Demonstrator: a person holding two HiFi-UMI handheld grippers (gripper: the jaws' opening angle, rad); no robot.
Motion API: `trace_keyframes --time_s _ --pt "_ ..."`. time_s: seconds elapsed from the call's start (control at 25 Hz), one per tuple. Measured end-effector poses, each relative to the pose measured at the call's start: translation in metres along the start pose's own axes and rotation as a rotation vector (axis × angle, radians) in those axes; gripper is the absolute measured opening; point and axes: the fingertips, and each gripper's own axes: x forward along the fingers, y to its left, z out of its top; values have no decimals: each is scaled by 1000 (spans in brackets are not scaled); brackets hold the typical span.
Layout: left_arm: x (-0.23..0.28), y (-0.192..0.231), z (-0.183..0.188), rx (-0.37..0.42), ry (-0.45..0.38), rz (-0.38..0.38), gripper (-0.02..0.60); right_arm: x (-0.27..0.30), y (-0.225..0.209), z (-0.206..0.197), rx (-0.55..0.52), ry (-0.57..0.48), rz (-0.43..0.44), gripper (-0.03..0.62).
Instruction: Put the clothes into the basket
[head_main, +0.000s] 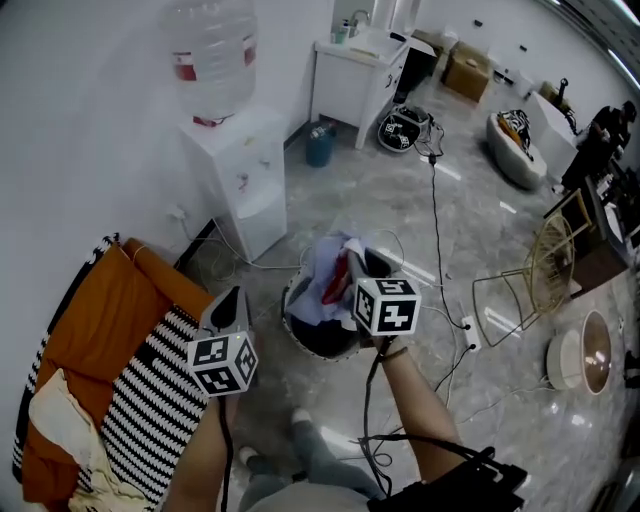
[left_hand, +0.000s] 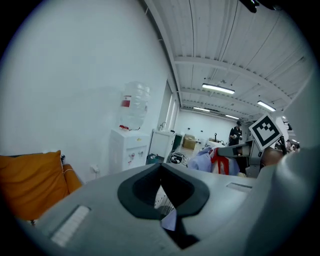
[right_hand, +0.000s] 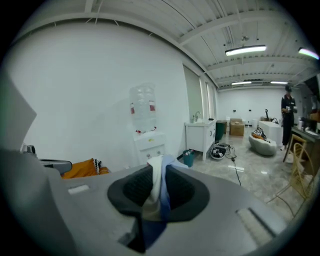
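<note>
My right gripper is shut on a pale blue garment with red and white parts, holding it over a dark round basket on the floor. In the right gripper view the cloth is pinched between the dark pads. My left gripper hangs to the left of the basket, beside the sofa edge. In the left gripper view its jaws stand almost together; a pale violet scrap shows low in the slit, and I cannot tell whether it is held. The garment shows to the right there.
An orange sofa with a black-and-white striped cloth and a cream cloth is at the left. A white water dispenser stands behind. Cables trail across the floor; a wire chair is at the right.
</note>
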Motion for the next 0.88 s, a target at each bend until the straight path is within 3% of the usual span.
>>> trace_keyframes --time_s 0.36,0.6,0.76,0.88 --pt "9 27 -91 -35 169 67 9 43 -21 -107 49 178 -28 72" --pt "16 46 -124 -58 221 96 9 69 -28 -142 35 257 -58 76" --pt "17 50 -139 -64 246 102 9 79 -37 -168 33 322 -95 160" --pt "15 52 -152 -78 268 112 9 80 -41 -174 47 312 -108 160"
